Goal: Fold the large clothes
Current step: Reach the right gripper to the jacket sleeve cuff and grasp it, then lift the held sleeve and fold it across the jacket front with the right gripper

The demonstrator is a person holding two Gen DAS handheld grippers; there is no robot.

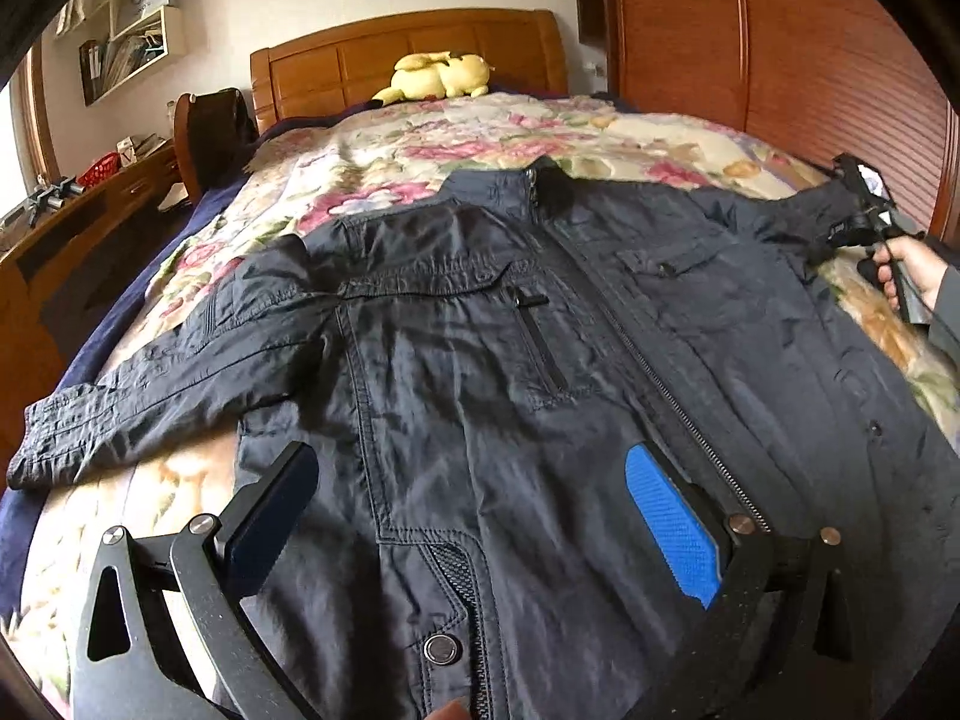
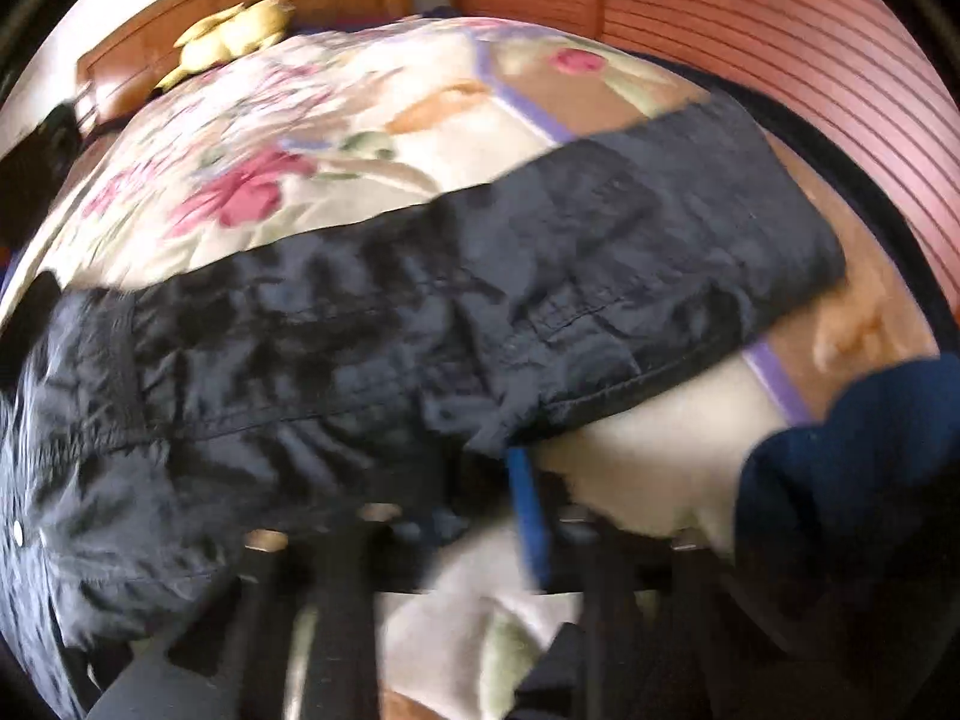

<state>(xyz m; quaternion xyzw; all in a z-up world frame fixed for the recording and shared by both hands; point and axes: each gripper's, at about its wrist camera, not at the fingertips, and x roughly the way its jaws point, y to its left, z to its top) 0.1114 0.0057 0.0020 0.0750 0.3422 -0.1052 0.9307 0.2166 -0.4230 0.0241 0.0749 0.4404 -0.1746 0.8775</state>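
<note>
Left gripper [image 1: 474, 516] nearest, jaws wide apart, hovering over lower front of dark jacket [image 1: 480, 372], gripping nothing. Jacket lies spread face-up on floral bedspread [image 1: 456, 132], zip closed, sleeves out to both sides. Right gripper [image 2: 510, 450] at far sleeve [image 2: 540, 276], clamped on its edge; view blurry.

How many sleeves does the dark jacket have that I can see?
2. One sleeve stretches out to the left across the flowery bedspread; the other sleeve lies on the right side, at the right gripper.
</note>
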